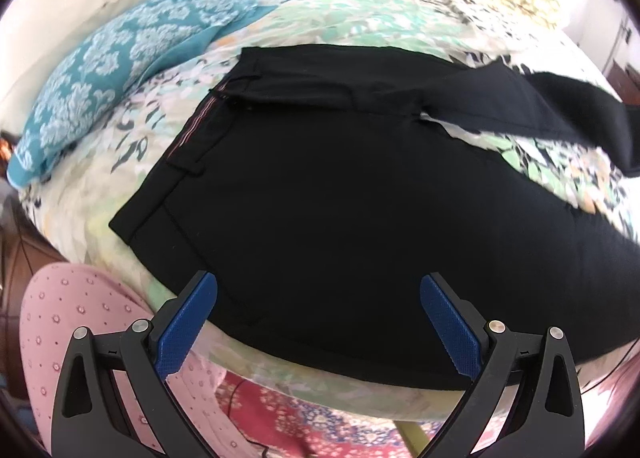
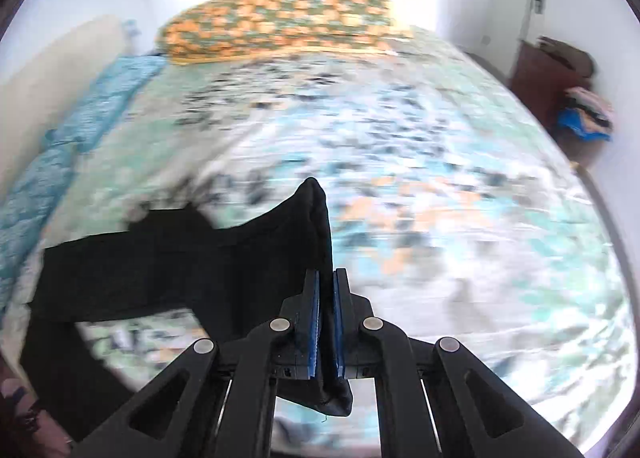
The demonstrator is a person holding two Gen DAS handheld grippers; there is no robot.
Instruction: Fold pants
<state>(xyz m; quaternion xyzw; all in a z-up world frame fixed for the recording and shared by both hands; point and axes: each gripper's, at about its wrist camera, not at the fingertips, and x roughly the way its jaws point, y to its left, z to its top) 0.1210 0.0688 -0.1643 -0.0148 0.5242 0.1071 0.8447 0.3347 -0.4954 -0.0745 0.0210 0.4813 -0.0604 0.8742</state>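
The right claw is clenched on a bunched end of the black pants, most likely a leg end; cloth sticks up past the blue pads and a tuft hangs out below them. From there the leg runs off in the air, clear of the bed, toward the rest of the garment. The lift looks meant to carry this leg over onto the other one, so the grip sits at the very end, where the whole leg will follow. The blurred bedspread suggests this claw is moving.

The left claw is released, its pads wide apart and holding nothing. It hovers low over the near edge of the bed, pointing across the seat of the pants, probably ready to pin or take the cloth.

The pants lie flat along that near edge, waistband toward the teal pillow at the head end. A patterned pillow sits at the far side.
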